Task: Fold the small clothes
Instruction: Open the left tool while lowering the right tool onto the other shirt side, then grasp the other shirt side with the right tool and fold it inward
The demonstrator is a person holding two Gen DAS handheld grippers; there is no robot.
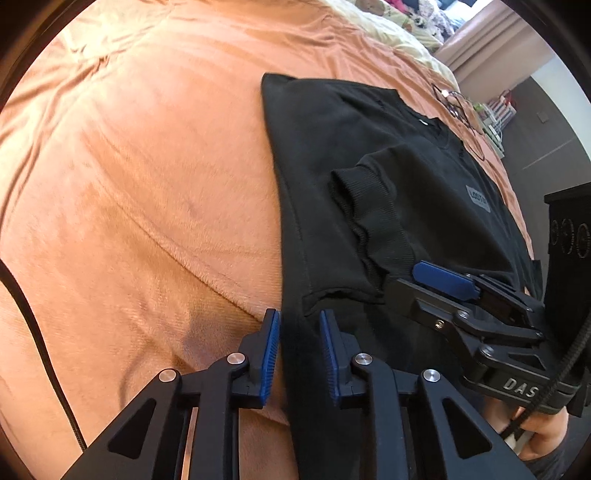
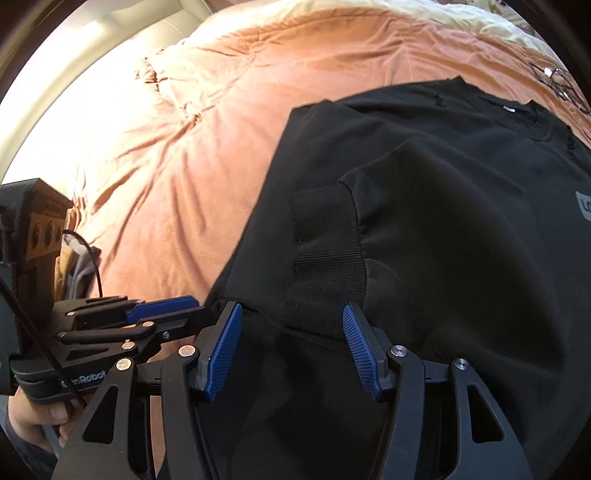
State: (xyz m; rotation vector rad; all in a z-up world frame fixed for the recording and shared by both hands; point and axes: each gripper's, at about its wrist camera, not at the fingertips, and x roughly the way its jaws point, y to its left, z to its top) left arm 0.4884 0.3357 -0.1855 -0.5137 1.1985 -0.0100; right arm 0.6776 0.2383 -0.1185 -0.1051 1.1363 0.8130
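Observation:
A black sweatshirt (image 1: 321, 177) lies flat on the orange bedspread (image 1: 129, 177), one sleeve folded across its chest with the ribbed cuff (image 1: 369, 221) toward me. A grey logo patch (image 1: 478, 198) shows on the chest. My left gripper (image 1: 300, 350) is open, its jaws straddling the sweatshirt's left edge near the hem. My right gripper (image 2: 291, 347) is open, its jaws on either side of the ribbed cuff (image 2: 325, 266) low over the sweatshirt (image 2: 461, 221). The right gripper also shows in the left wrist view (image 1: 443, 284), and the left gripper in the right wrist view (image 2: 162, 310).
The orange bedspread (image 2: 177, 155) spreads wide to the left of the garment. A cream quilt (image 1: 388, 26) lies at the far end of the bed. A pair of glasses (image 1: 458, 107) rests beyond the collar. A black cable (image 1: 33, 332) hangs at the left.

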